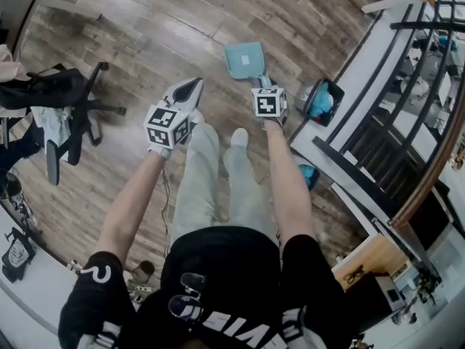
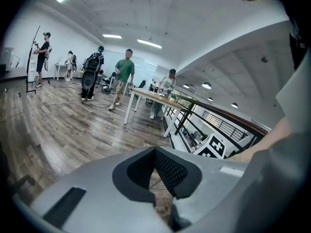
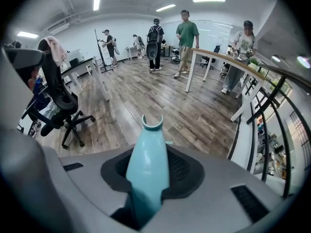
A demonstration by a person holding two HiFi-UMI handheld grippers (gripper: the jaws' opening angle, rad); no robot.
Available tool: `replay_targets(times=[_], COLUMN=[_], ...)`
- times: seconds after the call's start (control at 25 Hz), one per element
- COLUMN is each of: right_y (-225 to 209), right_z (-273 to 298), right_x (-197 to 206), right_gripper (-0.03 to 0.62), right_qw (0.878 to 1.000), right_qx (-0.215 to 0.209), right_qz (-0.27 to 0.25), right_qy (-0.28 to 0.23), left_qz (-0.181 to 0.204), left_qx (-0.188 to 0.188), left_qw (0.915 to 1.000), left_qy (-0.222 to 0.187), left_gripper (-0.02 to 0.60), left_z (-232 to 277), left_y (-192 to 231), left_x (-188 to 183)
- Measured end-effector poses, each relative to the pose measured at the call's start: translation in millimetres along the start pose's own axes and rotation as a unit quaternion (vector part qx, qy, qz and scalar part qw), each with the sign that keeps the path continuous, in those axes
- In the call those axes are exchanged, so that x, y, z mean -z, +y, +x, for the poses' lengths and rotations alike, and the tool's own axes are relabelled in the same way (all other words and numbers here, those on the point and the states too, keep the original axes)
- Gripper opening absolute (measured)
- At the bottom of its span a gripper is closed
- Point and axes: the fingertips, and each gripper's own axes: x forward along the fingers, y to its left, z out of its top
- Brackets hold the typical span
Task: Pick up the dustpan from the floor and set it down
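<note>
The teal dustpan (image 1: 245, 59) shows in the head view just beyond my right gripper (image 1: 261, 80), its pan low over the wooden floor. Whether the pan touches the floor I cannot tell. In the right gripper view the teal handle (image 3: 148, 154) runs up between the black pads and ends in a notched tip. My right gripper (image 3: 148, 171) is shut on that handle. My left gripper (image 1: 193, 84) hangs to the left of the dustpan, apart from it. Its tips (image 2: 155, 152) meet with nothing between them.
A black office chair (image 1: 73, 118) draped with clothes stands at the left. A dark bin with blue contents (image 1: 321, 100) and a black railing (image 1: 396, 115) line the right side. My own foot (image 1: 239, 137) is just below the grippers. Several people stand by a white table (image 3: 216, 62) far off.
</note>
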Motion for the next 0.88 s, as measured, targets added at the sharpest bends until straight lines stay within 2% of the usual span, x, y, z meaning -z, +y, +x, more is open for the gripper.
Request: replay_targets(times=[0.08, 0.52, 0.88], right_y=[-0.1, -7.0, -8.9], right_z=[0.2, -33.3, -130.0], right_x=[3.8, -5.4, -73.4], right_gripper=[0.086, 0.083, 0.083], right_qw=[1.0, 1.0, 0.998], right_qx=[0.005, 0.007, -0.012], right_qz=[-0.003, 0.001, 0.001], right_qy=[0.008, -0.003, -0.065], left_qz=[0.0, 0.002, 0.019], left_qx=[0.0, -0.011, -0.034], left_qw=[1.0, 0.9999, 0.9983], left_qy=[0.001, -0.005, -0.044], left_gripper=[-0.002, -0.002, -0.002], left_z=[-1.0, -14.2, -44.8], left_y=[1.2, -0.6, -27.2], left_x=[1.4, -12.3, -69.8])
